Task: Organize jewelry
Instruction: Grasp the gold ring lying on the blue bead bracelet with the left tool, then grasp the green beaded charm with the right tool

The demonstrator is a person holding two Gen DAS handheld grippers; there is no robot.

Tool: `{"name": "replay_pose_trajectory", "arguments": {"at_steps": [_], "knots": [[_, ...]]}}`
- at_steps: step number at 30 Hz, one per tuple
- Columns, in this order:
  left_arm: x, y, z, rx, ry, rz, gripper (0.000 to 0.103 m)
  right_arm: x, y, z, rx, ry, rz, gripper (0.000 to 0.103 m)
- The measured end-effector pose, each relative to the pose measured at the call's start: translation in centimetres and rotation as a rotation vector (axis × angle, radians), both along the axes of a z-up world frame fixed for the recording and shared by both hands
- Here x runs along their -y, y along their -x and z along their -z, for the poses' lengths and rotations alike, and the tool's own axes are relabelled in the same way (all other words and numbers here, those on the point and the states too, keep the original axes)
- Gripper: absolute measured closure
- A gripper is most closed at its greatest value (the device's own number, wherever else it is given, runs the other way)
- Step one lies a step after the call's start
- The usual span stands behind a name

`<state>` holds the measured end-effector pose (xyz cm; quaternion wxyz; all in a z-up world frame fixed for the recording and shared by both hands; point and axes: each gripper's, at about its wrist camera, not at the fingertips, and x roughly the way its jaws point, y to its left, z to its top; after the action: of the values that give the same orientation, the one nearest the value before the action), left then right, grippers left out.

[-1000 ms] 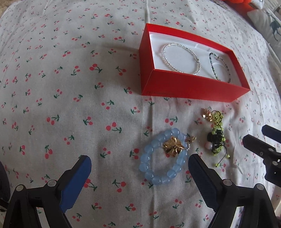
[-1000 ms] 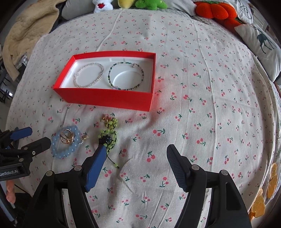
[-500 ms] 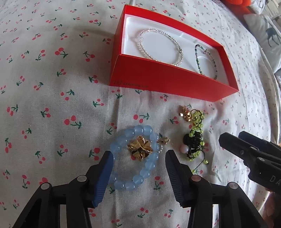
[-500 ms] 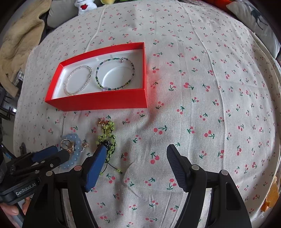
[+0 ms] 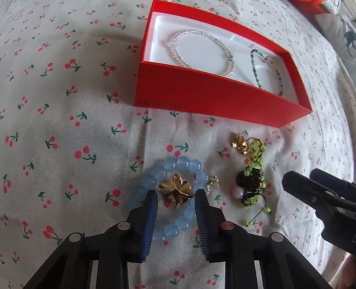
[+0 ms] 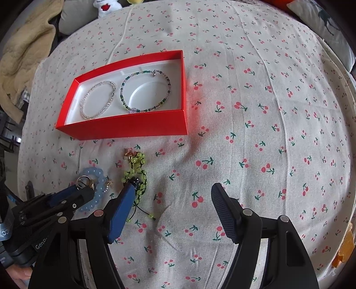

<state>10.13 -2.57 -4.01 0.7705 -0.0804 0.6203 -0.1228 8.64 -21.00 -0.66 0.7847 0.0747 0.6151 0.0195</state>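
A red box (image 5: 213,97) (image 6: 124,127) holds a clear bead bracelet (image 5: 201,52) (image 6: 98,102) and a green bead bracelet (image 5: 265,69) (image 6: 145,91). On the cloth in front lie a blue bead bracelet (image 5: 155,177) (image 6: 98,177) with a gold flower ring (image 5: 176,192) (image 6: 83,181) inside it, a small gold earring (image 5: 213,180) and a green and black cord bracelet (image 5: 252,177) (image 6: 136,173) with a gold charm (image 5: 239,142). My left gripper (image 5: 176,200) (image 6: 83,192) stands narrowed around the gold ring, pads close beside it. My right gripper (image 6: 172,200) (image 5: 300,180) is open, right of the cord bracelet.
The cherry-print cloth (image 6: 255,111) covers the whole surface. Soft toys (image 6: 106,6) and a beige blanket (image 6: 24,55) lie at the far left edge. A grey pillow (image 6: 322,22) lies at the far right.
My left gripper has moved forward and down to the blue bracelet and its jaws have closed in from wide to narrow around the gold ring. My right gripper has shifted a little closer.
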Motion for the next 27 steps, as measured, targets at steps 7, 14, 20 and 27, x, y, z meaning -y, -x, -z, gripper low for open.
{"name": "replay_pose_trajectory", "arguments": {"at_steps": [7,14,20,27], "knots": [[0.1,-0.4,0.4,0.042,-0.01,-0.038,0.081,-0.7,-0.4,0.2,-0.001,-0.007,-0.015,0.029],[0.2,0.0,-1.3,0.09,0.01,-0.016,0.082,-1.2,-1.0,0.0,0.018,-0.05,0.0,0.029],[-0.7,0.6,-2.1,0.111,0.005,-0.001,0.082,-2.2,-1.7,0.4,0.022,-0.091,-0.001,0.06],[-1.6,1.1,-2.2,0.113,0.001,0.005,0.082,-3.8,-2.9,1.7,0.01,-0.097,-0.022,0.085]]}}
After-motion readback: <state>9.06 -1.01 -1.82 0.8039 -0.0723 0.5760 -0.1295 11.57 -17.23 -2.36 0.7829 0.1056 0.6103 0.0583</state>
